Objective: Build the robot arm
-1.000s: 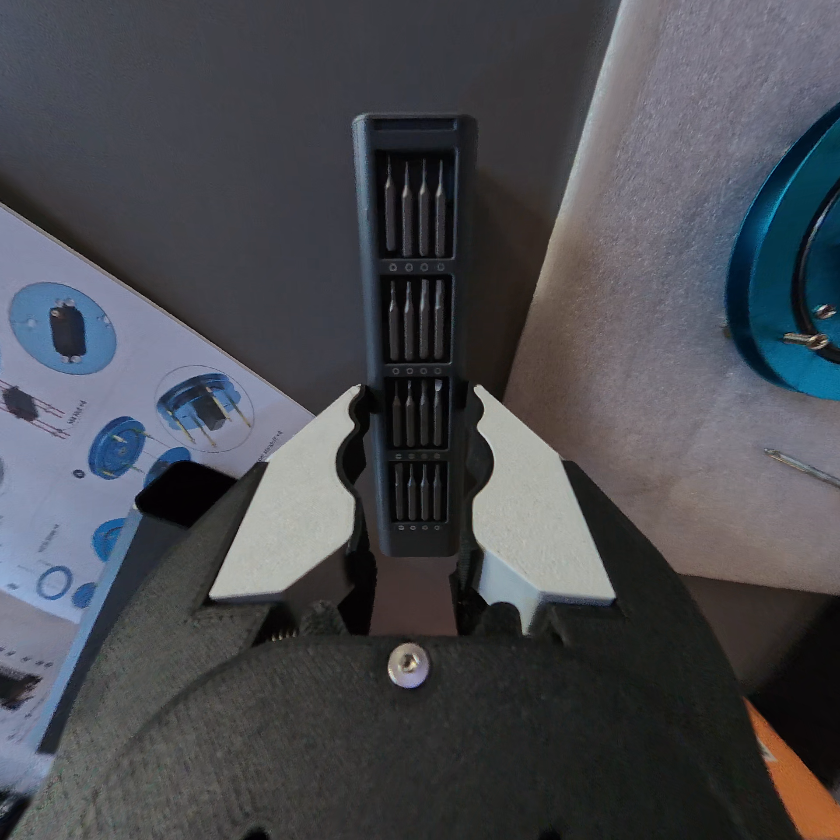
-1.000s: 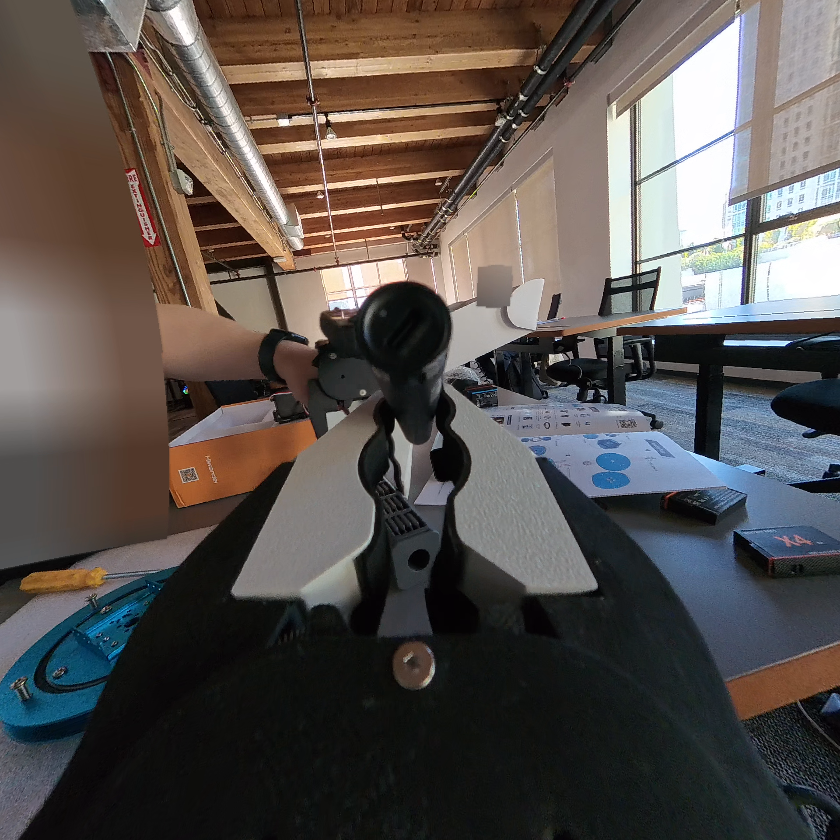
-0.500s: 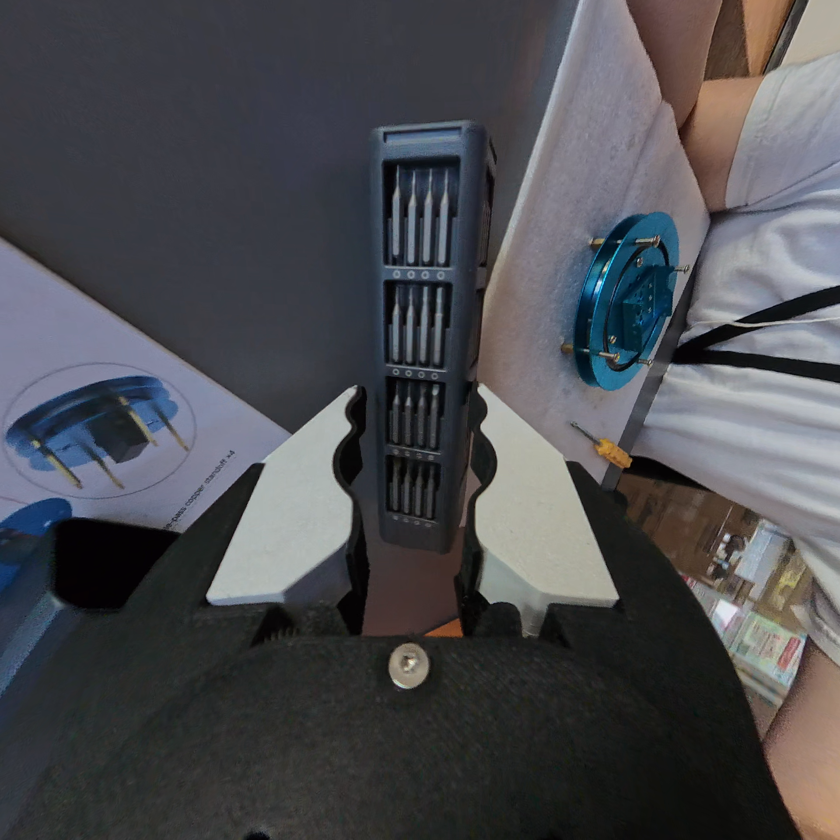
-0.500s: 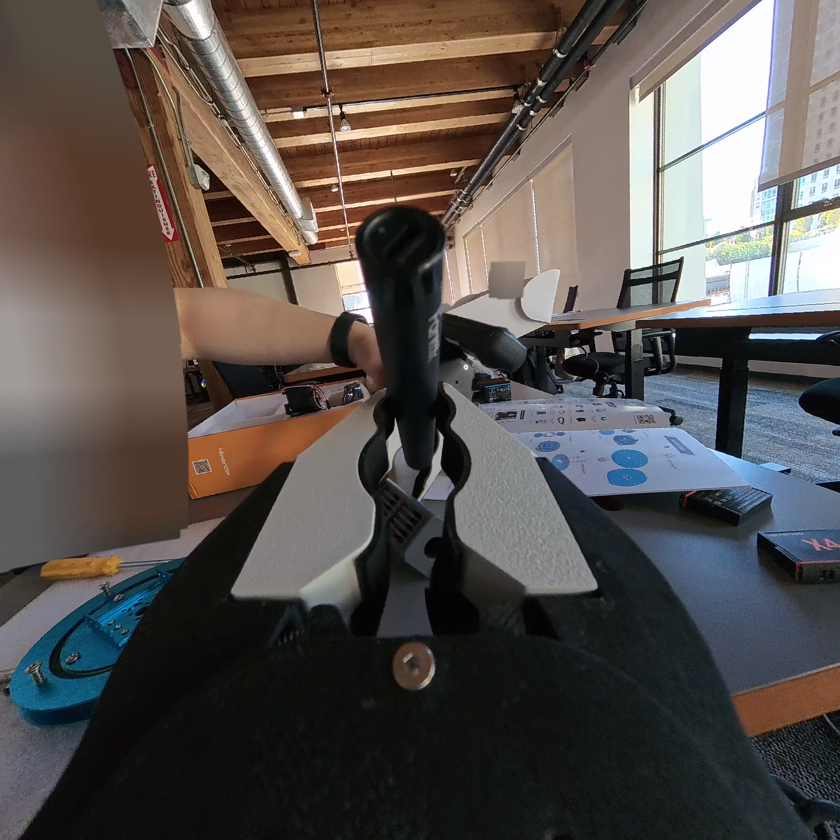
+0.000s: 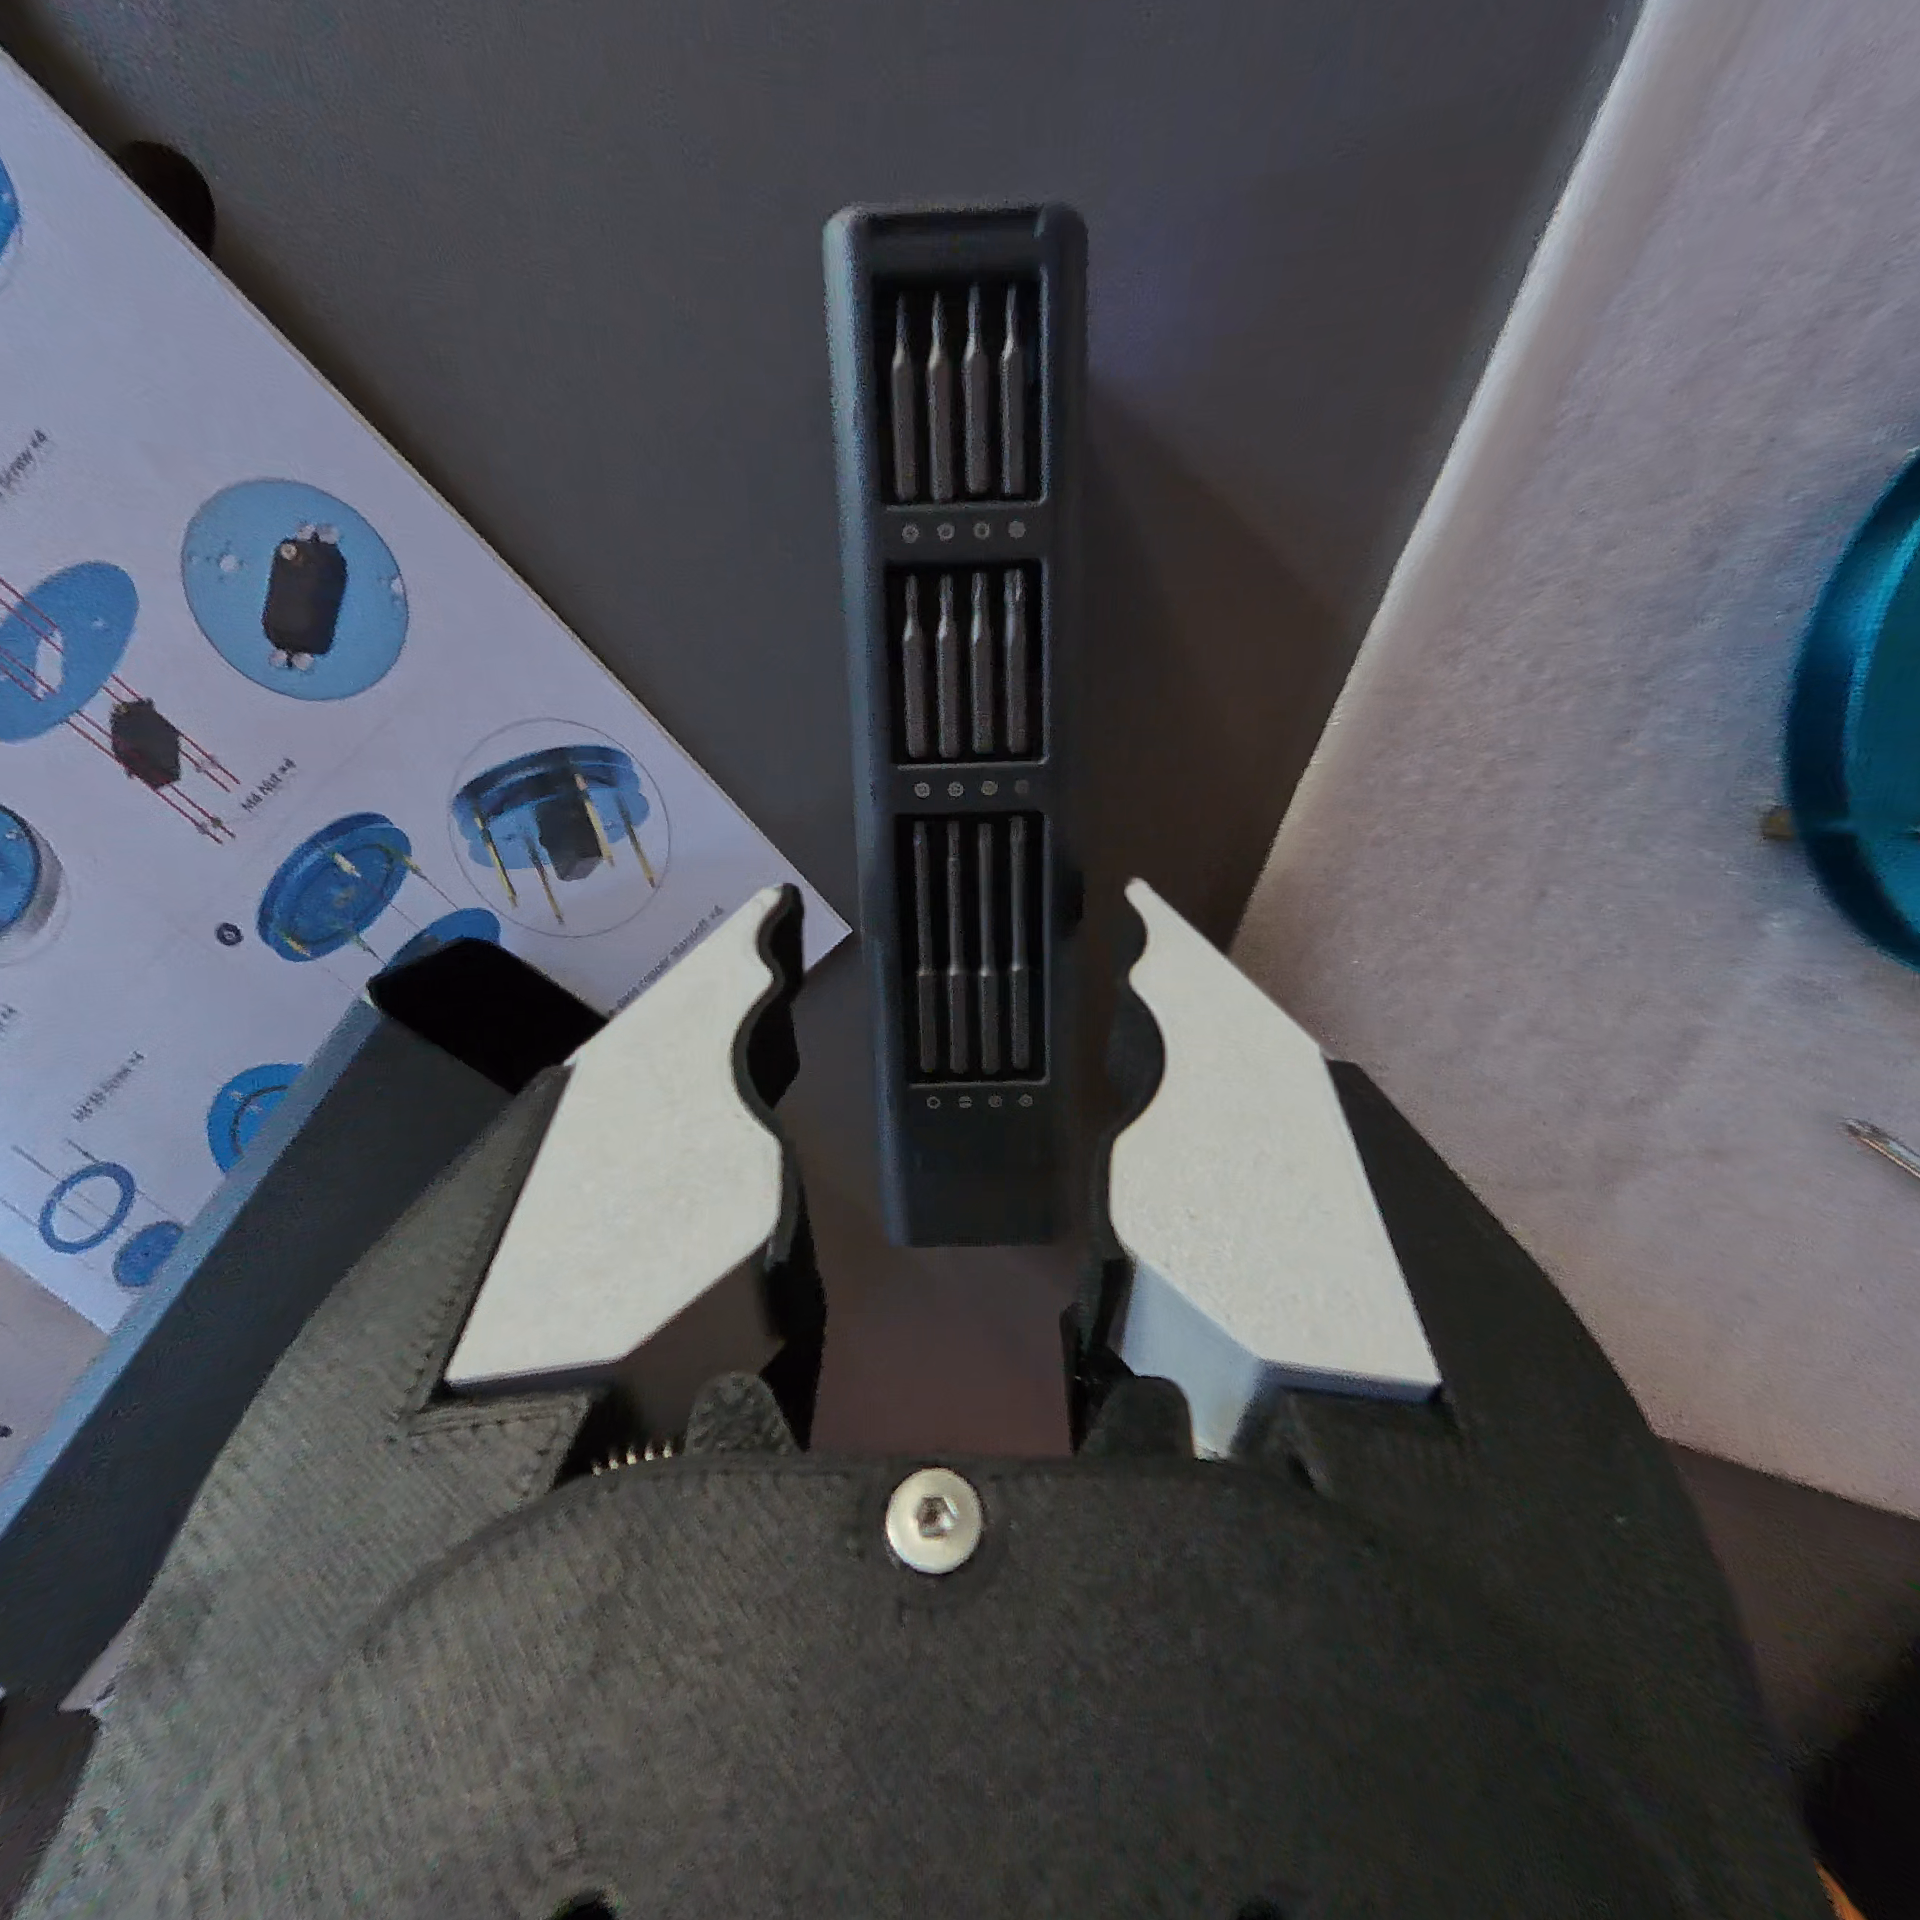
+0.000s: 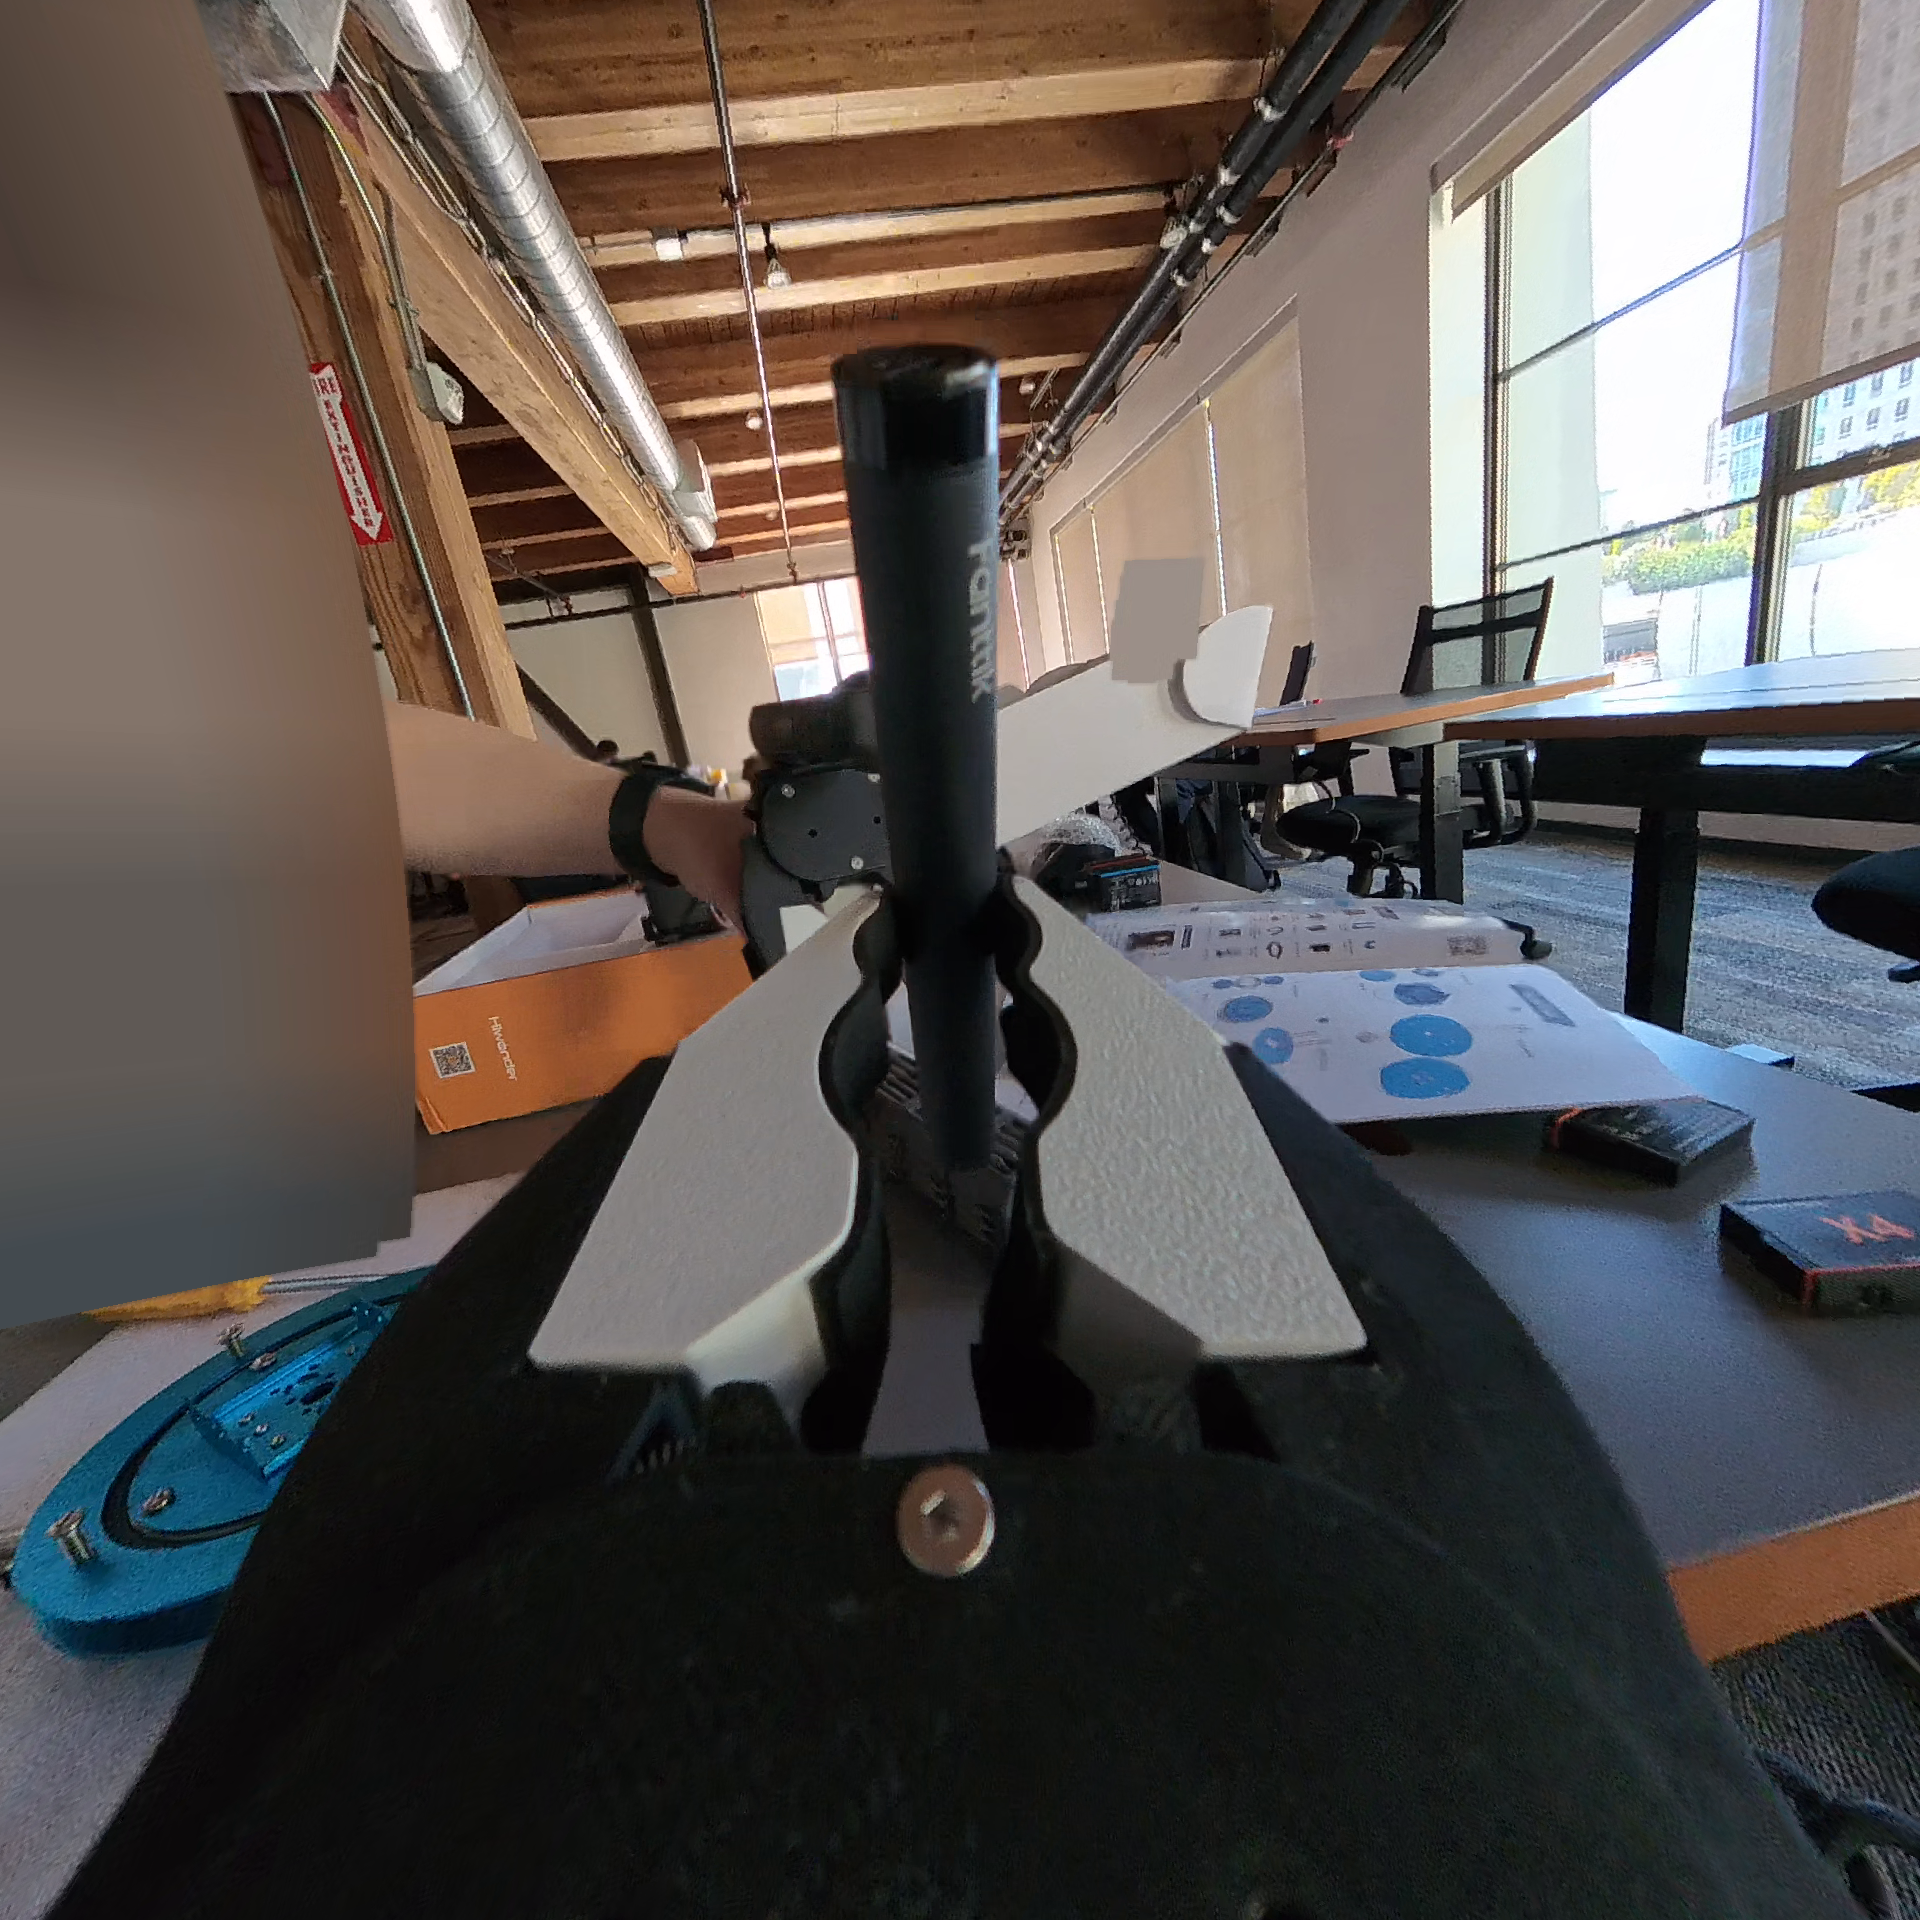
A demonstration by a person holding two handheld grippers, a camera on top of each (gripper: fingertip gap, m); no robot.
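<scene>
In the left wrist view a dark bit tray with rows of small metal bits lies flat on the dark table. My left gripper is open, its white fingers on either side of the tray's near end with a gap on each side. My right gripper is shut on a dark cylindrical driver handle that stands upright above the fingers. Part of the bit tray shows behind that handle, low between the fingers. The left gripper's body, held by a hand, shows beyond.
A printed instruction sheet and an empty dark sleeve lie left of the tray. A white foam mat with a blue metal disc lies right. The right wrist view shows an orange box, a yellow screwdriver and two black boxes. The left gripper's tips are roughly 20 centimetres from the right gripper's.
My left gripper has opened and let go of the bit tray, which now lies on the table. The driver handle in my right gripper has swung from pointing forward to upright.
</scene>
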